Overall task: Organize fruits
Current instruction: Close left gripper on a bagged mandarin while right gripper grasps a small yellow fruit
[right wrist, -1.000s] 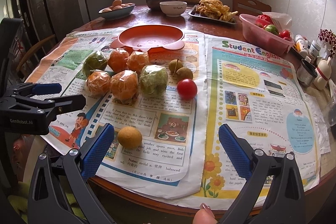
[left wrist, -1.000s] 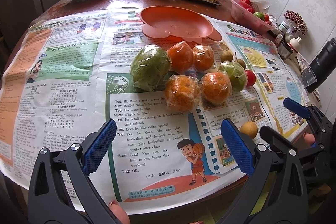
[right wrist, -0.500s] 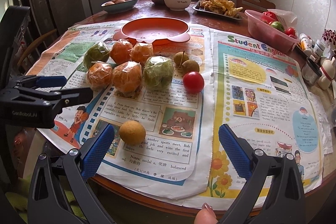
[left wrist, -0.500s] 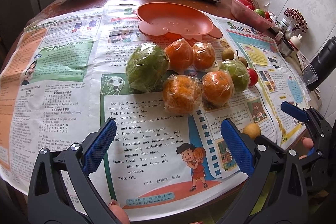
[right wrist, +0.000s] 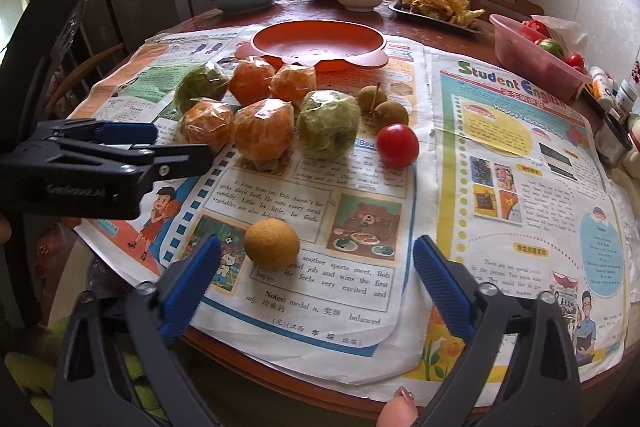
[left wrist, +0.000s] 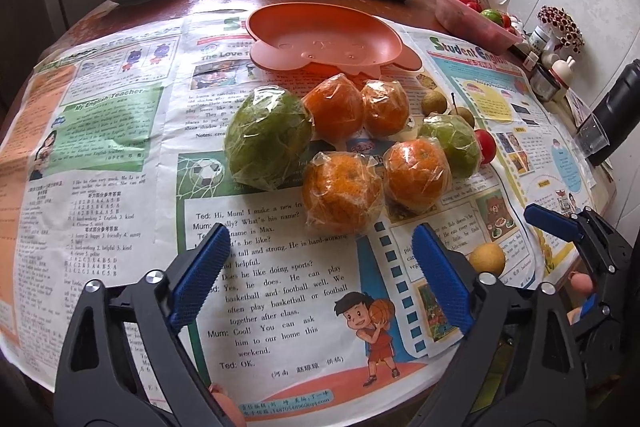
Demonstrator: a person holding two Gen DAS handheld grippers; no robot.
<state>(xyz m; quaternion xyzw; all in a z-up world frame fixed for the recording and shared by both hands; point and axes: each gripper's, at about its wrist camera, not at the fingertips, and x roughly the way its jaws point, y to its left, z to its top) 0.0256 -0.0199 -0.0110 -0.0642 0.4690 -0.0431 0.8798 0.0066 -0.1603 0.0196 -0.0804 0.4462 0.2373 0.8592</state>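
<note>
Your right gripper (right wrist: 316, 277) is holding its jaws wide open and empty, and the small yellow fruit (right wrist: 271, 243) is lying just ahead, slightly left of the gap. Your left gripper (left wrist: 320, 267), also open and empty, is pointing at the wrapped orange (left wrist: 342, 191), farther from the yellow fruit, so the right one is nearer.

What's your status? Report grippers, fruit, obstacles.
Left gripper and right gripper open, empty. Fruit on newspaper, plate empty. Nothing blocking.
</note>
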